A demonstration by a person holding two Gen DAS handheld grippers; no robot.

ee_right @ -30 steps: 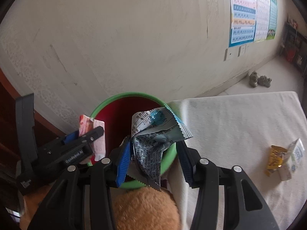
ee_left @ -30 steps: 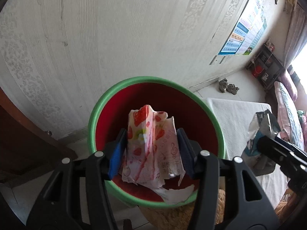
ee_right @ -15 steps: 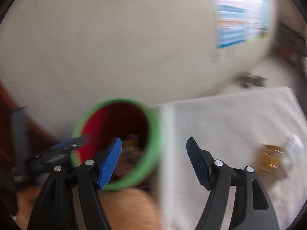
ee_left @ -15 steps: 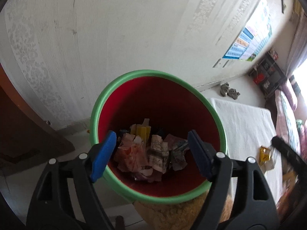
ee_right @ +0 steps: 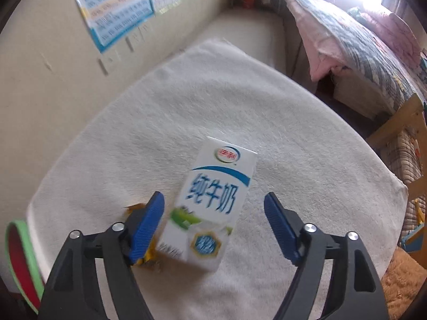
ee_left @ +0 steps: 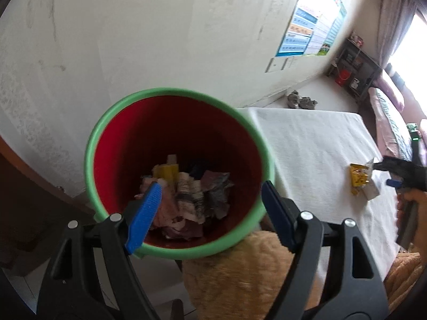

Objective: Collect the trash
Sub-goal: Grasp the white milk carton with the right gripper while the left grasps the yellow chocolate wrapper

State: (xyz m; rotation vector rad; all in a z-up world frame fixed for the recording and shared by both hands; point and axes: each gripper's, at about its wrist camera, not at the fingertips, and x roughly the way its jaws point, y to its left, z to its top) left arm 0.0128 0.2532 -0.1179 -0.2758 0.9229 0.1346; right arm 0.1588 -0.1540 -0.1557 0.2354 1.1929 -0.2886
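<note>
**Now both grippers are empty, one over the bin, one over the milk carton**

Below the left gripper, in the left wrist view, stands a red bin with a green rim. Its jaws stand wide, having just been opening, and nothing lies between the blue pads. Crumpled wrappers lie heaped on the bin's bottom, a yellow piece among them. The bin stands just beside a table under a white cloth, against a pale wall. Far to the right on that cloth lie a yellow wrapper and a small white carton touching it, with the right gripper above them, held by a hand. A chart hangs on the wall.

In the right wrist view, slightly blurred, the right gripper points down at a white and blue milk carton lying flat on the white cloth. Its jaws are wide too, just having been opening; the carton sits between the pads but neither presses on it. The yellow wrapper peeks out behind the left pad, touching the carton's lower corner. The bin's green rim shows at the lower left edge, off the table.
</note>
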